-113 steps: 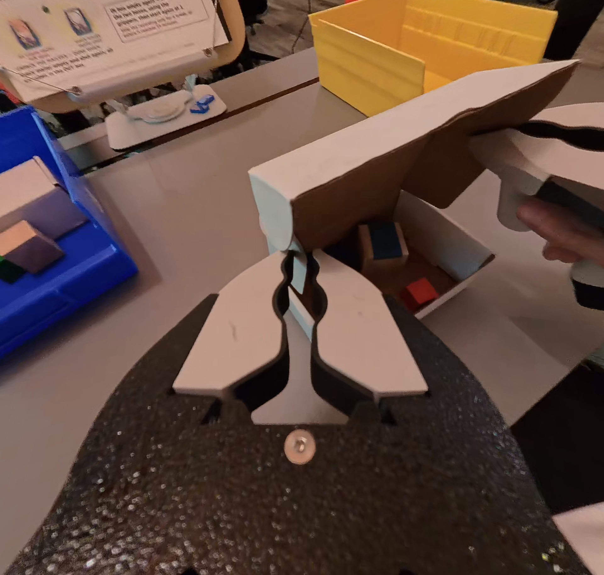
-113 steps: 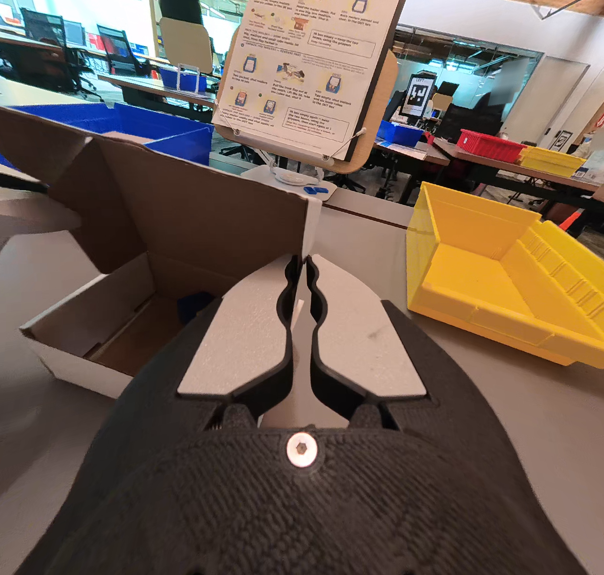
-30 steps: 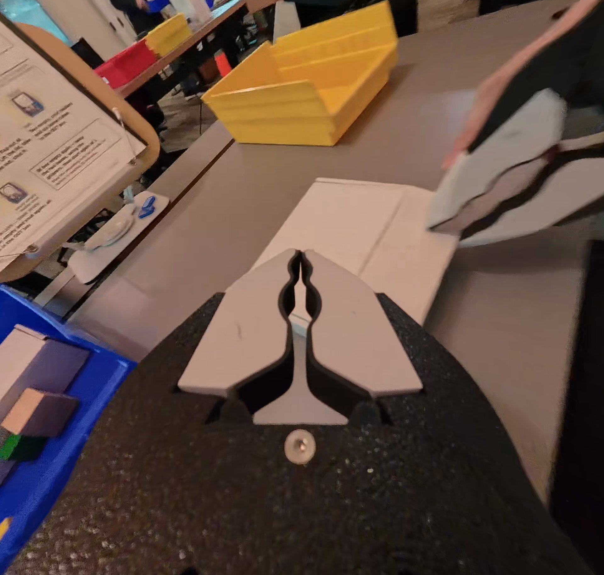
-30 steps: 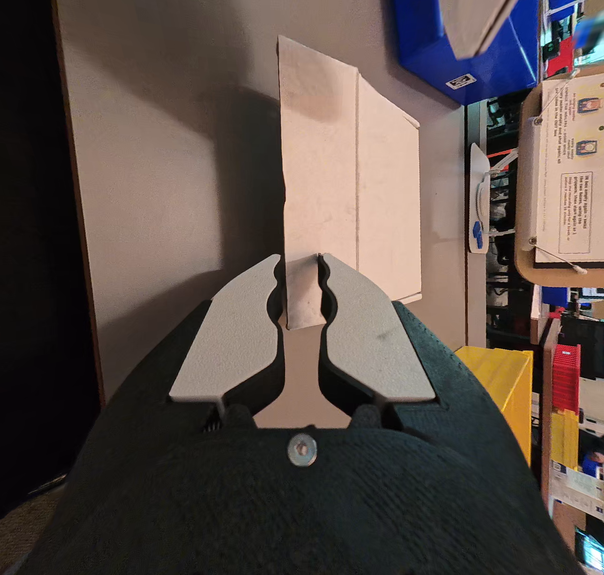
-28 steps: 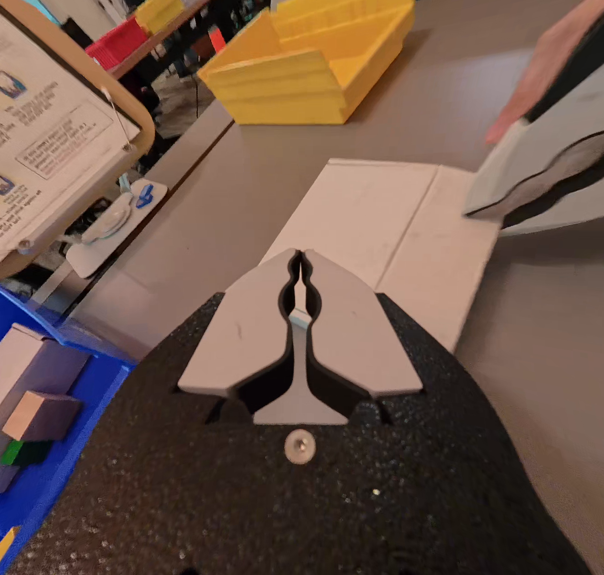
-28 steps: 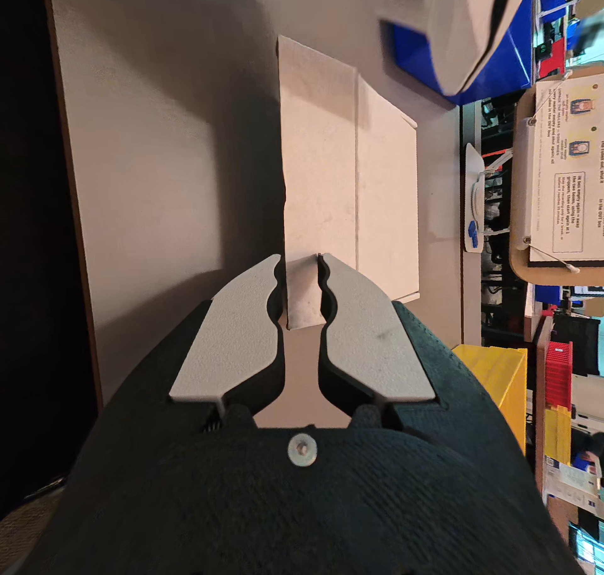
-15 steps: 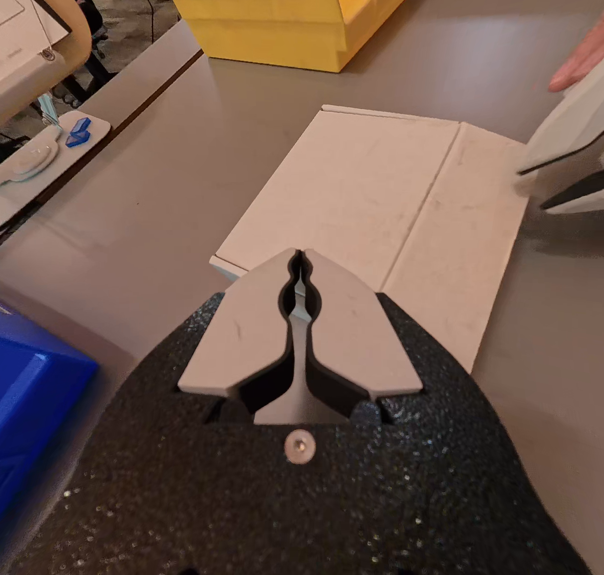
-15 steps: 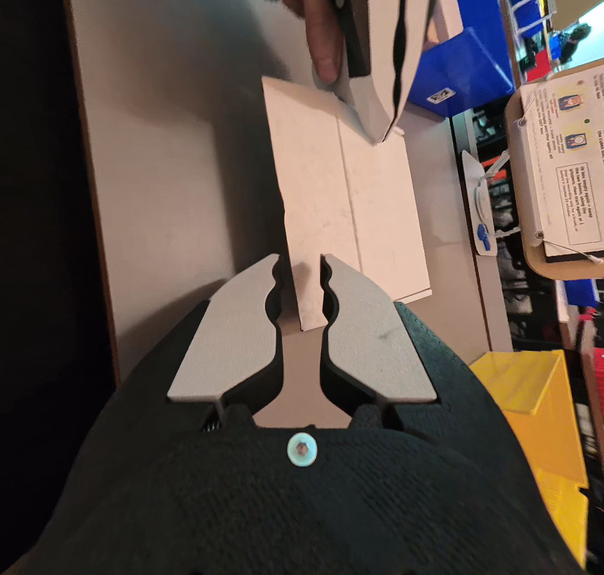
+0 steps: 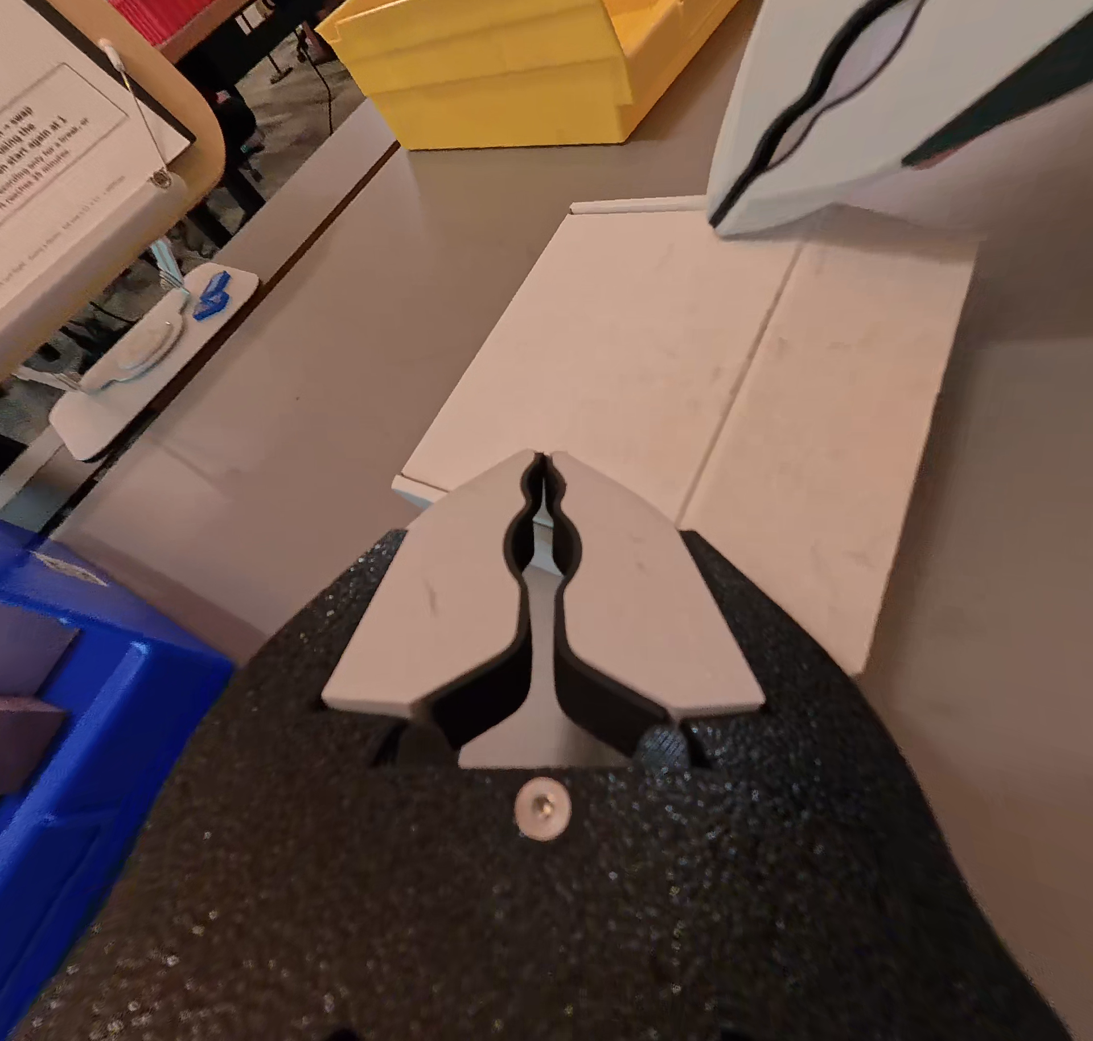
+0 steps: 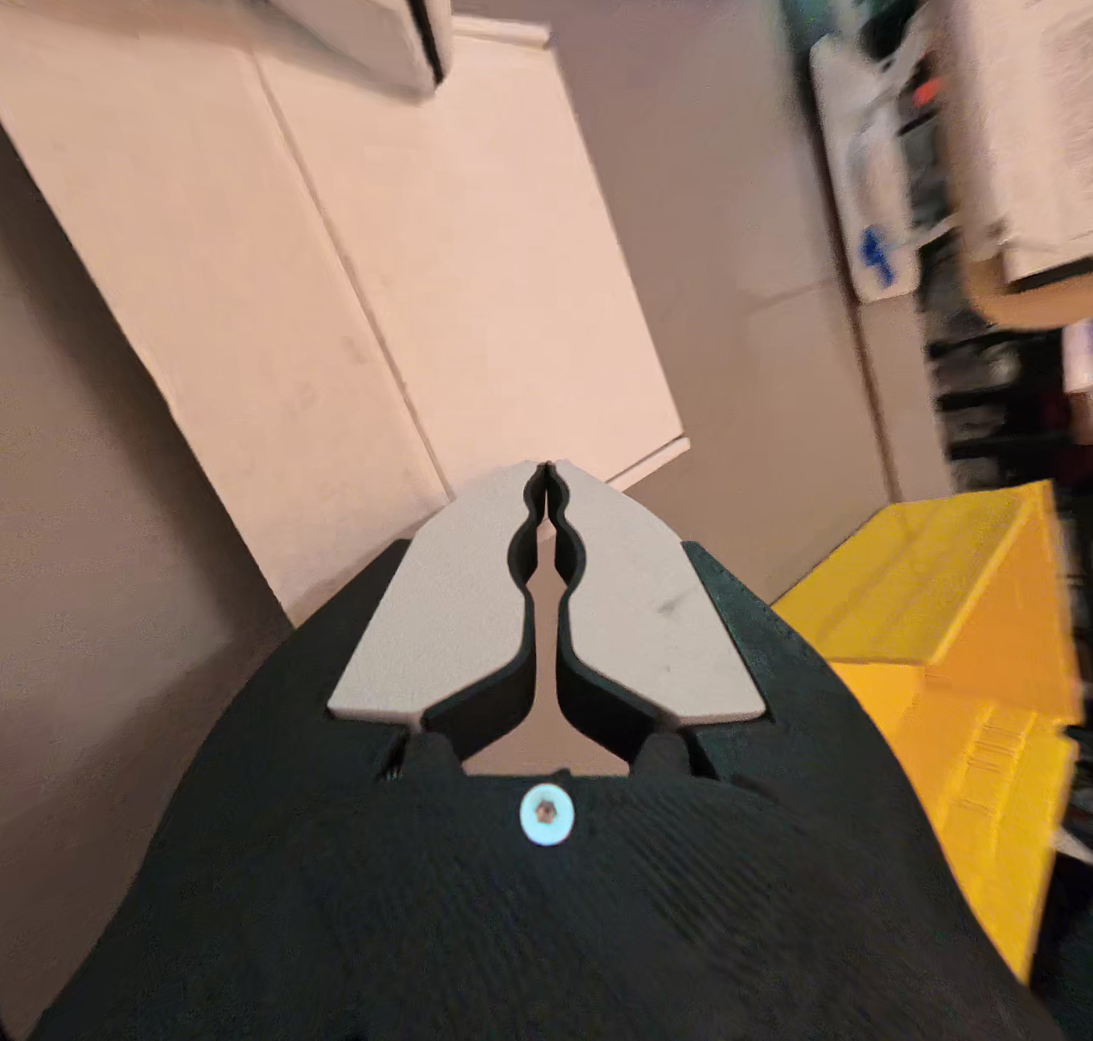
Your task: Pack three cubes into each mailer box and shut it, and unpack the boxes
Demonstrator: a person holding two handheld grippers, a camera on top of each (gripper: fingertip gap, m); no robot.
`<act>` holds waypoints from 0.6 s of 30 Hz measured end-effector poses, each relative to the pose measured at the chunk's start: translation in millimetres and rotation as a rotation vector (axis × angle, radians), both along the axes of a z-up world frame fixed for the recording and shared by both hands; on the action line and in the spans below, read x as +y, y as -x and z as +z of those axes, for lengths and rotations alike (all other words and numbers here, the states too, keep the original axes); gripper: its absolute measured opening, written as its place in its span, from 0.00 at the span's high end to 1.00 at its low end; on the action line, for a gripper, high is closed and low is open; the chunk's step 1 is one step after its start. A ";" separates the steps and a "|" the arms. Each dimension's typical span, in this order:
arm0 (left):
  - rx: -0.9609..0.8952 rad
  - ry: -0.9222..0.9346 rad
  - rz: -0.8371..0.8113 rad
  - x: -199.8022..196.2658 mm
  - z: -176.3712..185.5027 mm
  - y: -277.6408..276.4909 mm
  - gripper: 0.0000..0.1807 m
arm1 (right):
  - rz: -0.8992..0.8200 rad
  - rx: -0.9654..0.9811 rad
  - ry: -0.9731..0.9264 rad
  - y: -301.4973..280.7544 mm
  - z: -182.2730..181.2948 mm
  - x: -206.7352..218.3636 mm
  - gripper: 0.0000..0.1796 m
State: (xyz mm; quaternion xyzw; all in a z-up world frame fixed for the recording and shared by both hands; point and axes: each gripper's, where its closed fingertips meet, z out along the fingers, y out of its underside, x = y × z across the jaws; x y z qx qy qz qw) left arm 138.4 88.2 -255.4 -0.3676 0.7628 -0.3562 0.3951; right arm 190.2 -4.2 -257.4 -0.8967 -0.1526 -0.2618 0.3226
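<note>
Our left gripper (image 9: 543, 461) has its fingers (image 9: 455, 592) pressed together at the tips with nothing between them, poised at the near corner of the white mailer box (image 9: 639, 356). Our right gripper (image 10: 547, 471) likewise has its fingers (image 10: 644, 604) closed tip to tip, empty, over the box's other end.

The mailer box lies shut and flat on the grey bench (image 9: 307, 397), its lid down and one long flap panel stretched out beside the main panel, a crease dividing the two. From the left wrist view we see the right gripper (image 9: 840, 101) coming in from the upper right, its pale fingers hovering over the far corner of the box; whether they touch the cardboard we cannot tell. From the right wrist view the mailer box (image 10: 414, 279) fills the middle, and the left gripper (image 10: 378, 12) shows only as a blurred pale shape over the box's far end.

Only the left wrist view shows the blue bin (image 9: 89, 711) at the left edge of the bench, holding a couple of dark blocks (image 9: 23, 740), and the instruction sheet on its board (image 9: 71, 143) standing on a white base (image 9: 142, 350) past the far edge. The yellow bin (image 9: 532, 48) sits toward the far right corner of the bench; the right wrist view catches the same yellow bin (image 10: 946, 628) close at its right, heavily blurred, along with the smeared board and base.
</note>
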 end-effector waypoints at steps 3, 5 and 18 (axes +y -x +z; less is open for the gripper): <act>0.030 0.090 -0.002 -0.2 -0.4 0.3 1.00 | -0.024 -0.046 0.050 -0.3 -0.7 -0.1 1.00; 0.048 0.117 -0.013 -1.9 -0.1 0.9 1.00 | -0.037 -0.008 0.047 -0.5 -0.6 0.3 1.00; 0.073 1.079 0.019 22.0 85.6 12.8 0.73 | -0.217 1.360 -0.300 -11.3 32.0 2.8 0.92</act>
